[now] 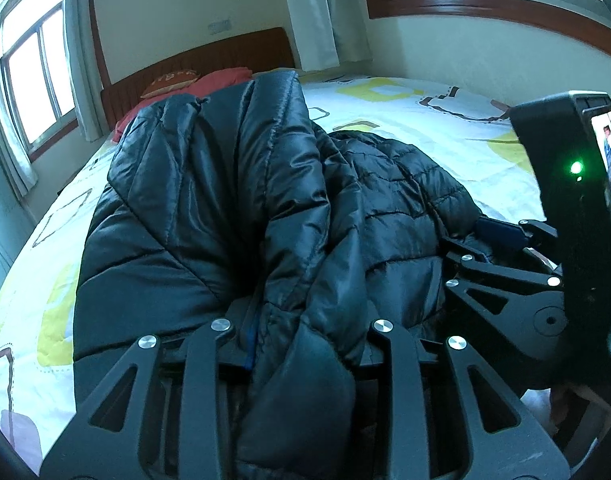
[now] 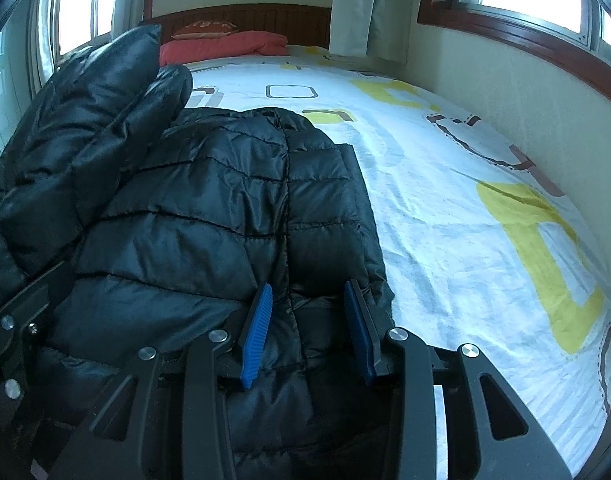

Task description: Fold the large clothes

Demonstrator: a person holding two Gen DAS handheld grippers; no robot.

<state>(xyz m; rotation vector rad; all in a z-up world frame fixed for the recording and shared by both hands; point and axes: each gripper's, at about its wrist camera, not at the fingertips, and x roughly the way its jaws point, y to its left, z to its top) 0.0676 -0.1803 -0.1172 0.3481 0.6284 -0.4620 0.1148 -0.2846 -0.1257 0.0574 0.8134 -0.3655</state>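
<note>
A black quilted puffer jacket (image 1: pixel 209 200) lies bunched on the bed, one part raised toward the left. In the left wrist view my left gripper (image 1: pixel 305 320) is shut on a thick fold of it, and the fabric spills over and hides the fingertips. In the right wrist view the jacket (image 2: pixel 209 208) lies flatter. My right gripper (image 2: pixel 309 286) is shut on its near right edge, a fold squeezed between the blue pads (image 2: pixel 259 320). The right gripper (image 1: pixel 501 236) also shows at the right of the left wrist view, its tips in the jacket.
The bed sheet (image 2: pixel 465 220), white with yellow and brown squares, stretches right to a cream wall (image 2: pixel 505 92). Red pillows (image 2: pixel 225 46) lie by the wooden headboard (image 2: pixel 265 20). Windows and curtains (image 2: pixel 365 8) stand behind and at the sides.
</note>
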